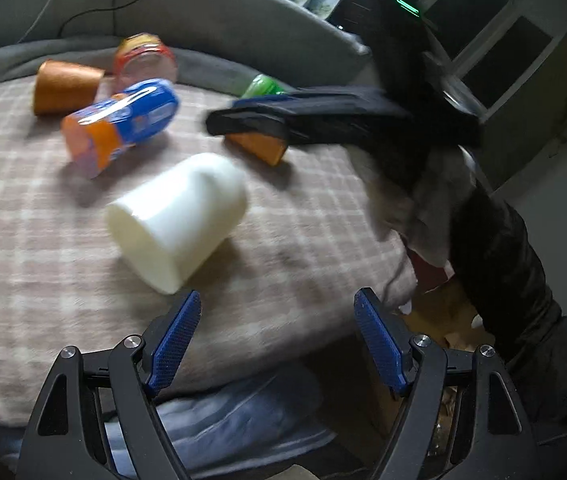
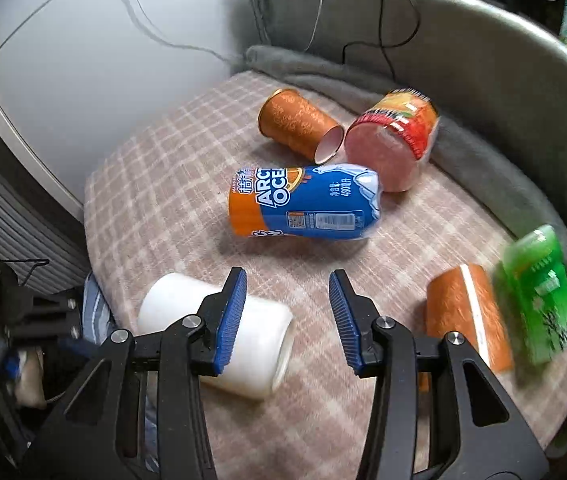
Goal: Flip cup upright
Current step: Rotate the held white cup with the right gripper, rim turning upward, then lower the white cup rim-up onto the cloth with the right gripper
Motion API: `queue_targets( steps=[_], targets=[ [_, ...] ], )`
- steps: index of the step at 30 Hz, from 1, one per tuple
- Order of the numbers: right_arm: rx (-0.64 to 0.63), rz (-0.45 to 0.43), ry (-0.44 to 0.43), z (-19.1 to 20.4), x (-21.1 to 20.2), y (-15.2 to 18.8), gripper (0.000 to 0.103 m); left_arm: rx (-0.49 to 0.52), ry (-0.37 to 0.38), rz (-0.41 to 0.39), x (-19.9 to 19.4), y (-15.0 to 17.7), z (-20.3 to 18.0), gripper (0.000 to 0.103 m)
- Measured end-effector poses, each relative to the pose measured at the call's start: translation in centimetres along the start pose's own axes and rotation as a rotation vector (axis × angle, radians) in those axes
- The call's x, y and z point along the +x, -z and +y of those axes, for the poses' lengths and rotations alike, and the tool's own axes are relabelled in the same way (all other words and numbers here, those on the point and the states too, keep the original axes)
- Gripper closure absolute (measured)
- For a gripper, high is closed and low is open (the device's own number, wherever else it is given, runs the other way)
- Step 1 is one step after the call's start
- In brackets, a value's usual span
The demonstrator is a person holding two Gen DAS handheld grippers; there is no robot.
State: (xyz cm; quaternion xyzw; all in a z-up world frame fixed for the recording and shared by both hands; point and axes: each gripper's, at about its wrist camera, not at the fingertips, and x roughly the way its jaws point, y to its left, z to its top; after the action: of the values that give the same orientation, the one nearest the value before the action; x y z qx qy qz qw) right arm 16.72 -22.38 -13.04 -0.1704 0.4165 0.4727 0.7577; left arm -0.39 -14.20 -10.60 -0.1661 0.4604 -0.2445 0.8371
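With both grippers' jaws spread and empty, grasp the toppled white cup (image 2: 219, 332), apparently rigid, smooth and slippery, across its sidewall.

A checked pink-and-white blanket (image 2: 155, 184) covers the cushioned seat, a grey throw (image 2: 495, 184) bunched along its far edge; on the blanket lie a white cup (image 2: 259, 344) on its side, a blue-and-orange bottle (image 2: 307, 208), a red-labelled jar (image 2: 395, 140), two orange paper cups (image 2: 299, 124) (image 2: 463, 316), both tipped over, and a green bottle (image 2: 539, 292).
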Motion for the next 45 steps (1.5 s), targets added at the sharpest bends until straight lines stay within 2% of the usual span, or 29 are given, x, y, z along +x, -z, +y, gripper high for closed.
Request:
queue_targets(
  steps=[5, 9, 12, 19, 25, 29, 32, 41, 45],
  targets=[
    [0.007, 0.074, -0.044, -0.6, 2.8, 0.2, 0.067, -0.001, -0.019, 0.001, 2.7, -0.4, -0.4, 0.025],
    [0.034, 0.079, -0.071, -1.3, 3.2, 0.9, 0.067, -0.033, -0.046, 0.036, 4.4, -0.5, 0.9, 0.025],
    [0.056, 0.078, -0.075, -1.6, 2.6, 1.5, 0.068, -0.036, -0.067, 0.03, 4.9, -0.8, 1.2, 0.025],
    [0.095, 0.063, -0.093, -1.4, 1.6, 3.4, 0.068, -0.056, -0.115, -0.017, 3.4, -1.8, 3.3, 0.025],
    [0.091, 0.042, -0.118, 0.9, 1.5, 5.2, 0.068, -0.11, -0.132, -0.029, 1.7, -2.6, 6.3, 0.025],
    [0.065, 0.029, -0.066, 2.5, 1.5, 6.3, 0.068, -0.11, -0.155, -0.019, 1.3, -3.5, 7.3, 0.023],
    [0.068, -0.002, -0.021, 3.2, 1.0, 7.3, 0.068, -0.094, -0.186, 0.006, 1.8, -3.7, 6.6, 0.023],
    [0.215, -0.158, 0.132, 2.4, -3.3, 10.9, 0.065, 0.037, -0.337, 0.079, 4.8, -6.1, 4.7, 0.023],
    [0.263, -0.204, 0.169, 1.8, -5.0, 11.6, 0.06, 0.074, -0.358, 0.104, 5.2, -6.3, 4.4, 0.023]
  ],
)
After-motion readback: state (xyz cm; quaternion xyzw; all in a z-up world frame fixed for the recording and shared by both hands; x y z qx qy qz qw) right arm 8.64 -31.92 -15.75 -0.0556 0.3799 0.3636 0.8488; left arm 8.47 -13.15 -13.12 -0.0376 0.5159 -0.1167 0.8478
